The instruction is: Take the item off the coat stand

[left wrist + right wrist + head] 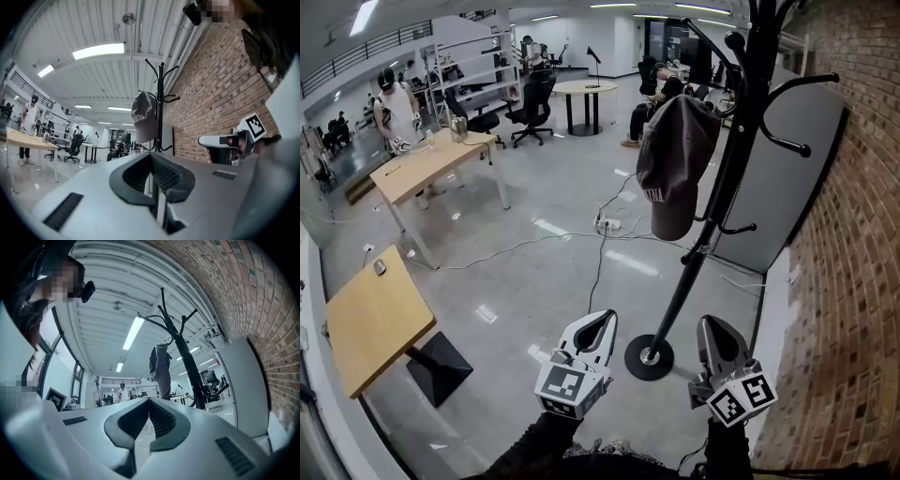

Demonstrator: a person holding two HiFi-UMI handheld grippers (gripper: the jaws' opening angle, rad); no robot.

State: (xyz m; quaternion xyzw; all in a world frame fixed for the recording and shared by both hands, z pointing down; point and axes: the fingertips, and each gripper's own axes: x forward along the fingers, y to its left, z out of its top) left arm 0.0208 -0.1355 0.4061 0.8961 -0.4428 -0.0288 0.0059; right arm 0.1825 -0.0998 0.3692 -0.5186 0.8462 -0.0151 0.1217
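A grey cap [677, 161] hangs from a hook of the black coat stand [712, 206], which rises beside the brick wall at the right. Both grippers are held low near the stand's round base [649, 357], well below the cap. My left gripper [602, 323] is shut and empty, left of the pole. My right gripper [718, 330] is shut and empty, just right of the base. The left gripper view has the cap [143, 116] and the stand [160, 108] ahead and above. The cap [162, 370] also hangs on the stand [185, 362] in the right gripper view.
A brick wall [853, 281] runs close along the right, with a grey panel [787, 178] behind the stand. Cables and a power strip [607, 225] lie on the floor. Wooden tables [375, 319] stand at the left; office chairs, a round table and people are further back.
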